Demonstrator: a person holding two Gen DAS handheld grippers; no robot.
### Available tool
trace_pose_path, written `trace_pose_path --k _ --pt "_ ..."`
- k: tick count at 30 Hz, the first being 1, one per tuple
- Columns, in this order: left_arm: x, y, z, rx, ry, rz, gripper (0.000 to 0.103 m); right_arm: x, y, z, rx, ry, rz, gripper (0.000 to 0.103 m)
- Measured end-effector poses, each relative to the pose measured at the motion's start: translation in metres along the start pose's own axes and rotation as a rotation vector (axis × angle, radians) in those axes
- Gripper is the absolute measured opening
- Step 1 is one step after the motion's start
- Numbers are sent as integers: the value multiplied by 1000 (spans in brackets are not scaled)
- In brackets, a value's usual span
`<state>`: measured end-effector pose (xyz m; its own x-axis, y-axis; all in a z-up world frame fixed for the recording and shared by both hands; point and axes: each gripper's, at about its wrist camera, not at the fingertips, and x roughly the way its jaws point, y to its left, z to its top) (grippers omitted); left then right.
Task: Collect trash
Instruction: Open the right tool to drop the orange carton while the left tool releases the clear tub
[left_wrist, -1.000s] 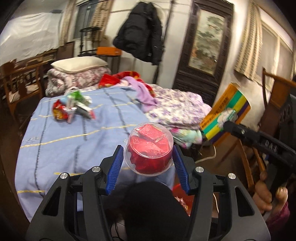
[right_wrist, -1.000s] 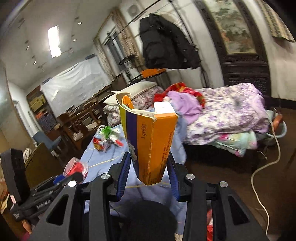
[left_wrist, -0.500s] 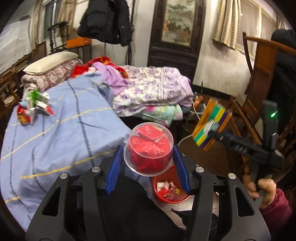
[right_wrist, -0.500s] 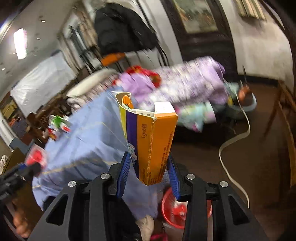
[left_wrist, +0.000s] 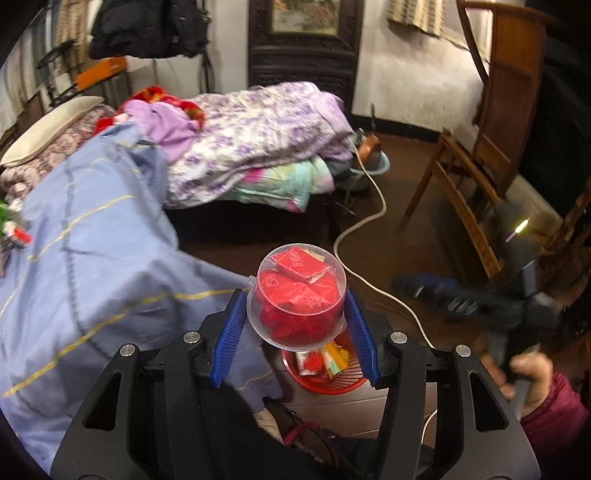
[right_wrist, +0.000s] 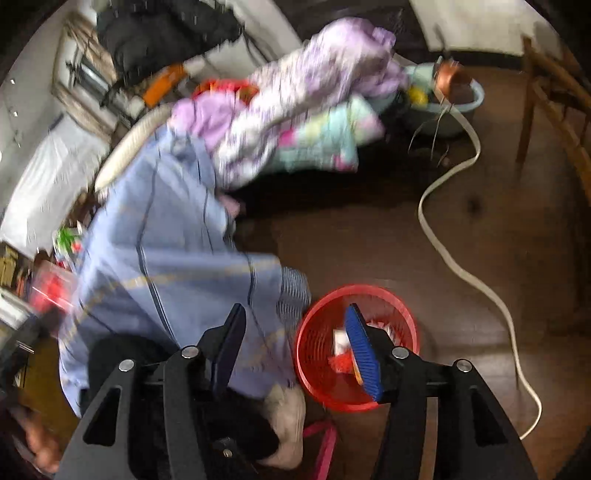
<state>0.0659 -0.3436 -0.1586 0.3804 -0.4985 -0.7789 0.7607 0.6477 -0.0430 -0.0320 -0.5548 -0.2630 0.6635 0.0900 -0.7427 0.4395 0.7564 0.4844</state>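
Box gone – right tool (right_wrist: 295, 350) opening, bin (right_wrist: 314, 354) below

Bedroom interior. A bed (left_wrist: 92, 258) under a blue quilted cover fills the left of the frame; folded floral quilts (left_wrist: 258, 140) lie at centre. A dark carved wooden panel (left_wrist: 304, 44) stands at top centre against a white wall (left_wrist: 413, 81). Wooden chair (left_wrist: 480, 155), right. Dark brown floor (left_wrist: 388, 206) crossed by a white cable (left_wrist: 364, 221).
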Motion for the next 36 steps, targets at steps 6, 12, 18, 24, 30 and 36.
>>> trace_pose_path --k 6,12,18,24,30,36 --pt "55 -31 -2 78 74 -39 54 -47 -6 21 1 -171 -6 65" --pt "106 -45 -12 122 151 -65 54 -56 -9 26 -1 -206 -11 66" --pt "139 -39 -15 98 225 -91 54 -61 -13 27 -1 -215 -28 66" --pt "142 -63 -24 225 225 -68 55 -59 -12 26 -2 -211 -27 66" --pt "142 -64 -27 234 231 -59 57 -66 -8 26 -10 -235 -11 66" --pt "137 -63 -26 227 211 -41 71 -68 -2 26 -28 -245 -10 66"
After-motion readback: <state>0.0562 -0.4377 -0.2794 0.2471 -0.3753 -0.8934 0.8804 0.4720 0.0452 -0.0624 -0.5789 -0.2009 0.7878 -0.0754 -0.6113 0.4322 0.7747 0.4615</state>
